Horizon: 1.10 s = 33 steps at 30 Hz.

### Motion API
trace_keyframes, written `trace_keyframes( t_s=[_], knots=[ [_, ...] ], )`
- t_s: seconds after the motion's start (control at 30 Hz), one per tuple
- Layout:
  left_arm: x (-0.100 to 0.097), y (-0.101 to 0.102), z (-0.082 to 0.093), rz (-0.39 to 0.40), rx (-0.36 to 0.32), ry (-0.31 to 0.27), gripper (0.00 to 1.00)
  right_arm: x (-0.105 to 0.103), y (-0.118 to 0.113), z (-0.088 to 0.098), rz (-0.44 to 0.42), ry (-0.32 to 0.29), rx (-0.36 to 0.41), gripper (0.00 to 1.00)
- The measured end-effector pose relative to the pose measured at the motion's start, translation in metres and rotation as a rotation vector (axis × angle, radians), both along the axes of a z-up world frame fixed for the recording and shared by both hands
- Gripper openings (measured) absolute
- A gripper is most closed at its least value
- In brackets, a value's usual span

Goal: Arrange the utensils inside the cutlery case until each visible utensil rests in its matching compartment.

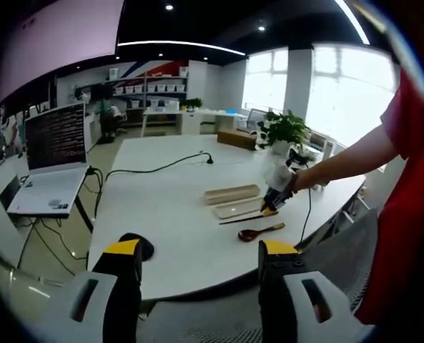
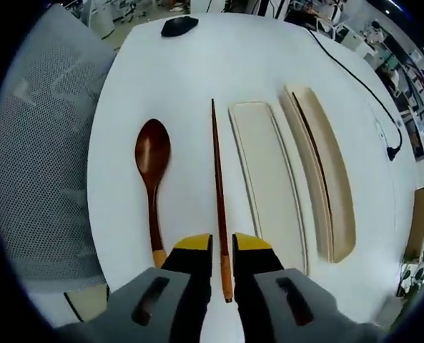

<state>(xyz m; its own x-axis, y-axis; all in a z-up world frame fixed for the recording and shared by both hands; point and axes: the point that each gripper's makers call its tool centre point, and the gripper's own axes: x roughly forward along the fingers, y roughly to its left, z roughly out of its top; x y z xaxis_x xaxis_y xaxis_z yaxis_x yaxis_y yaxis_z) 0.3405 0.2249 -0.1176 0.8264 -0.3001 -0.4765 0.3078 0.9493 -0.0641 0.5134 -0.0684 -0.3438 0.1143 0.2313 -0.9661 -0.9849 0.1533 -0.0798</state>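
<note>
Right gripper low over the white bench, fingers nearly pressed together around the tan butt end of the slim dark wooden chopstick, which lies flat on the bench between the brown wooden spoon and the flat cream lid of the cutlery case. Whether pads actually bite or only flank the stick: cannot tell. Beyond the lid, the pale wooden case tray, with a dark strip along its inner edge (possibly a utensil already seated, too thin to be sure).

For a clean pick: squeeze firmly before lifting, since a grip at the very end probably lets the long tip droop; keep the stick level, carry it over the lid, and line it up lengthwise with the narrow slot before lowering.

Left gripper held back near the bench edge, fingers spread wide and empty. Offered by the left gripper view: the wider room, a laptop, a black cable, a potted plant, and the person's arm reaching out. Offered by the right gripper view: the close layout of spoon, chopstick, lid and tray.
</note>
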Motion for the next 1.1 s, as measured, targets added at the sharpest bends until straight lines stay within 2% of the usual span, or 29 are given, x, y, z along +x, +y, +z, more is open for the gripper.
trace_keyframes(
  t_s=[0.27, 0.43, 0.5, 0.63, 0.83, 1.1],
  knots=[
    [0.001, 0.000, -0.001, 0.005, 0.001, 0.007, 0.68, -0.004, -0.005, -0.012, -0.002, 0.030, -0.052, 0.08],
    [0.001, 0.003, -0.002, 0.016, -0.001, 0.010, 0.68, -0.007, -0.003, -0.010, 0.004, 0.027, -0.055, 0.05],
    [0.002, 0.002, -0.004, 0.013, 0.002, 0.015, 0.68, -0.009, -0.003, -0.011, -0.020, 0.046, -0.052, 0.03],
    [0.005, -0.002, -0.004, 0.003, 0.001, 0.014, 0.68, -0.009, -0.003, -0.011, -0.022, 0.038, -0.051, 0.01],
    [0.009, -0.006, -0.003, -0.010, 0.002, 0.010, 0.68, -0.006, -0.002, -0.014, 0.038, 0.022, -0.077, 0.01],
    [0.007, -0.005, -0.002, -0.009, 0.004, 0.006, 0.68, 0.000, -0.004, -0.018, 0.049, 0.016, -0.071, 0.00]
  ],
)
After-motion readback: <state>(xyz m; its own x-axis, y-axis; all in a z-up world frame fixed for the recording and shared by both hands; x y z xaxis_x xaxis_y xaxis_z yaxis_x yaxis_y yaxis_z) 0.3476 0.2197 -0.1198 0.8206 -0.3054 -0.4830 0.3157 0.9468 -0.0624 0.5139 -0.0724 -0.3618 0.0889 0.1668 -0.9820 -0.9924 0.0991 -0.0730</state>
